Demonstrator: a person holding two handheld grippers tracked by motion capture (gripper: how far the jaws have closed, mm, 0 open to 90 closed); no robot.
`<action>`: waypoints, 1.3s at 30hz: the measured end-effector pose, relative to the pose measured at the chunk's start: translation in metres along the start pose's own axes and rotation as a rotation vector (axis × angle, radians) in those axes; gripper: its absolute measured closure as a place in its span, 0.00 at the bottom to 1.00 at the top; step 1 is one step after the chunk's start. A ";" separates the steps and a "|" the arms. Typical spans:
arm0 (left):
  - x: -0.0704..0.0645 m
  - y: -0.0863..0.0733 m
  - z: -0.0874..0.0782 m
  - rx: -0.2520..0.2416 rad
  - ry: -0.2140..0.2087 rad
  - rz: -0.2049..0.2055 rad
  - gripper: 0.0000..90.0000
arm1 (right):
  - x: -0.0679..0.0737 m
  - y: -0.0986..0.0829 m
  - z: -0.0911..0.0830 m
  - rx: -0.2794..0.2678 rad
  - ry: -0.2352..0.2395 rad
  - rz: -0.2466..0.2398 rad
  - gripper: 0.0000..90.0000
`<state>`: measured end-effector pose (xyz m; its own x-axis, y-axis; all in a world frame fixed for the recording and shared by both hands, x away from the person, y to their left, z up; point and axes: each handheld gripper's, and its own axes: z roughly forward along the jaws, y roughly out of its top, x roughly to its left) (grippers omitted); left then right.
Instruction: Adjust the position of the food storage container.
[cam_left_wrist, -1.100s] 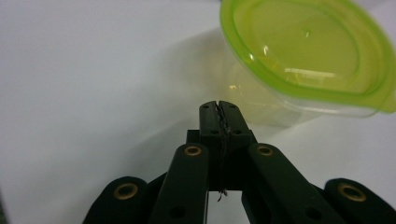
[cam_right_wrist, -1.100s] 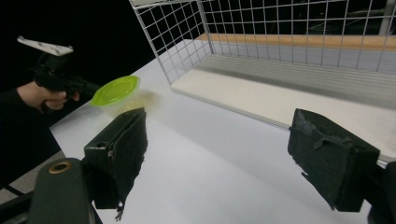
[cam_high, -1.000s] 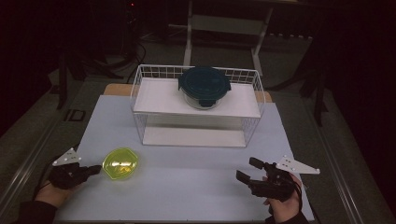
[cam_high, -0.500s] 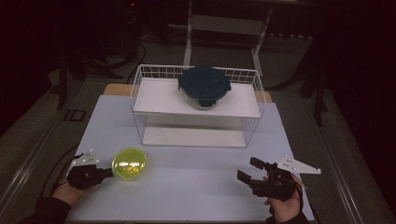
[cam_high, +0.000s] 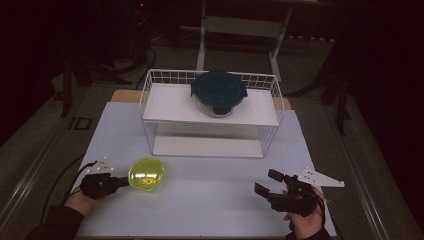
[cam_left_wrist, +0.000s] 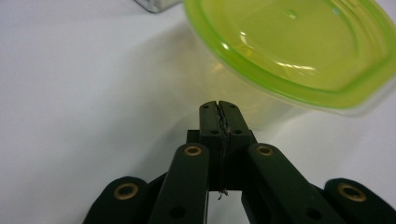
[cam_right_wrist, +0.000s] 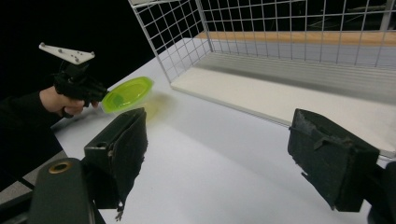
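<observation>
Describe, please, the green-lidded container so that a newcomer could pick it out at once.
Start at the white wire rack at the far middle of the table. In front of its left corner, by the left gripper, sits the small container. Its bright yellow-green lid sets it apart from the dark-lidded bowl on the rack's shelf.

Dim room, dark surround; table (cam_high: 210, 195) lit from above; soft, grainy frames.
</observation>
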<state>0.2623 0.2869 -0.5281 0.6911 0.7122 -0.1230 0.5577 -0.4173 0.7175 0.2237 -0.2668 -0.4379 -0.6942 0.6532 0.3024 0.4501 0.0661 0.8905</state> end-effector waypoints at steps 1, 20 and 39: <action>0.002 0.001 0.000 -0.002 0.001 -0.003 0.99 | 0.000 0.000 0.000 -0.001 -0.002 -0.001 0.21; -0.018 0.014 0.021 0.014 -0.070 0.033 0.99 | -0.001 -0.001 -0.001 -0.002 -0.003 0.001 0.21; -0.033 0.029 0.040 0.051 -0.091 0.073 0.99 | -0.001 -0.001 -0.002 -0.002 -0.001 0.005 0.21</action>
<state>0.2741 0.2288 -0.5304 0.7683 0.6258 -0.1346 0.5254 -0.4963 0.6912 0.2229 -0.2690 -0.4387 -0.6910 0.6546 0.3065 0.4525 0.0611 0.8897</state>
